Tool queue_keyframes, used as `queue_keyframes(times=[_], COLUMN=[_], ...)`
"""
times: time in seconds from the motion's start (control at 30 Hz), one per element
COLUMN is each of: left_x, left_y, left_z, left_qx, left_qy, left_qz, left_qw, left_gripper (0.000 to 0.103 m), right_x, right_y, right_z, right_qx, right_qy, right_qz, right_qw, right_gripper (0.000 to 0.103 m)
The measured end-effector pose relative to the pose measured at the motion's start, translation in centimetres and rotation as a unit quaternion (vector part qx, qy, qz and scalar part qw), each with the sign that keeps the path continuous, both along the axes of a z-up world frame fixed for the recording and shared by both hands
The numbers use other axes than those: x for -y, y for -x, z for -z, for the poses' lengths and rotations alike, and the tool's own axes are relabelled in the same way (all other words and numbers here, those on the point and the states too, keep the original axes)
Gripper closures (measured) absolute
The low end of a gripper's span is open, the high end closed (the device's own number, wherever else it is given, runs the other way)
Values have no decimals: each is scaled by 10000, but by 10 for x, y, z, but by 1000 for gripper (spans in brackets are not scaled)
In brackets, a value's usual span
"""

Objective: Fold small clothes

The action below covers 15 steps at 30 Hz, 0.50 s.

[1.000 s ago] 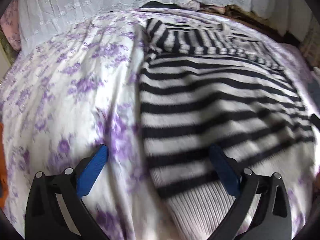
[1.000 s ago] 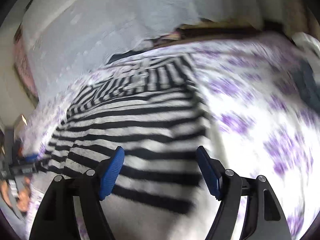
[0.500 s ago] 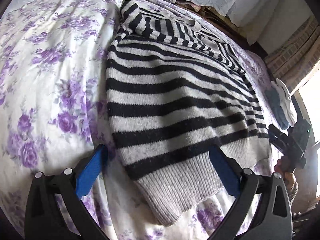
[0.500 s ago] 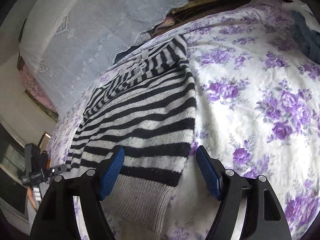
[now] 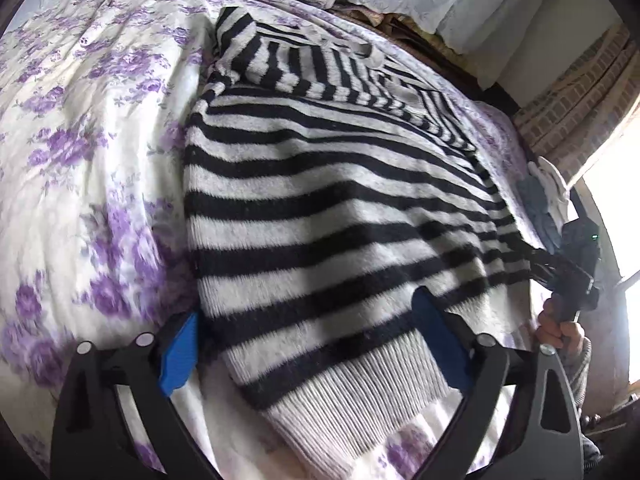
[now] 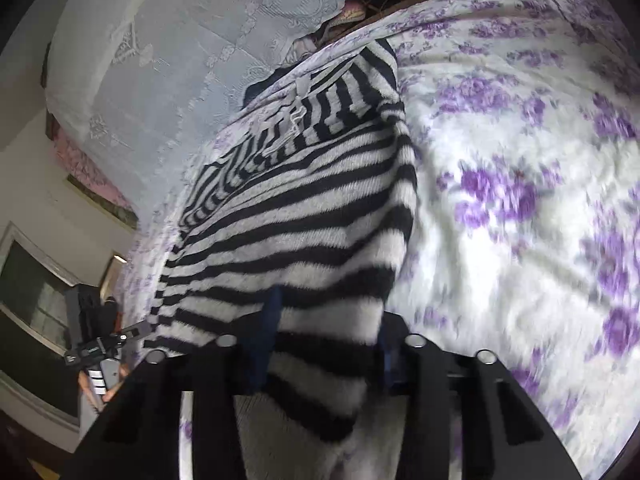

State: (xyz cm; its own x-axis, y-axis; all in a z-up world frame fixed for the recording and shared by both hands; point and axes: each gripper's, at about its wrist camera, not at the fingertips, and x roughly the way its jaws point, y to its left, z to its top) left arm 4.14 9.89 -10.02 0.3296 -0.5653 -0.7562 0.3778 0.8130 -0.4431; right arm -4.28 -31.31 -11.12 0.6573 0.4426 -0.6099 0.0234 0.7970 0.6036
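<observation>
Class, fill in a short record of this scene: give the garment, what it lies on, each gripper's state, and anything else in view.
garment: striped sweater, black and white, spread flat, grey ribbed hem nearest the grippers
surface: bedspread, white with purple flowers
left gripper: jaws wide, just been closing a little, straddling the hem corner, not gripping
right gripper: jaws just been closing, the other hem corner between them; contact unclear
background: lace cloth beyond the sweater

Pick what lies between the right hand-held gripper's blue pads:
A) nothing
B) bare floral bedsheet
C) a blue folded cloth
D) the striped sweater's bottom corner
D: in the right wrist view the right hand-held gripper has been closing around the striped sweater, its banded hem corner bunched between the pads.
</observation>
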Motion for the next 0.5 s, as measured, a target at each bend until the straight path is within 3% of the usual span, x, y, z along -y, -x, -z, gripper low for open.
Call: queue_keyframes(times=[0.13, 0.27, 0.5], left_x=[-9, -7, -3], left_y=[10, 4, 16], left_z=[-4, 8, 5], left_qx=[-99, -359, -241], left_qy=[475, 302, 222], left_qz=[163, 78, 206], left_qw=[9987, 9989, 9992], left_gripper=[35, 37, 41], right_x=[-6, -3, -5], right_y=[7, 7, 17], right_z=[-1, 1, 1], right_qx=[15, -10, 24], right_qy=[104, 41, 30], right_qz=[-37, -12, -42], right_qw=[9999, 10000, 10000], right_gripper=[63, 64, 64])
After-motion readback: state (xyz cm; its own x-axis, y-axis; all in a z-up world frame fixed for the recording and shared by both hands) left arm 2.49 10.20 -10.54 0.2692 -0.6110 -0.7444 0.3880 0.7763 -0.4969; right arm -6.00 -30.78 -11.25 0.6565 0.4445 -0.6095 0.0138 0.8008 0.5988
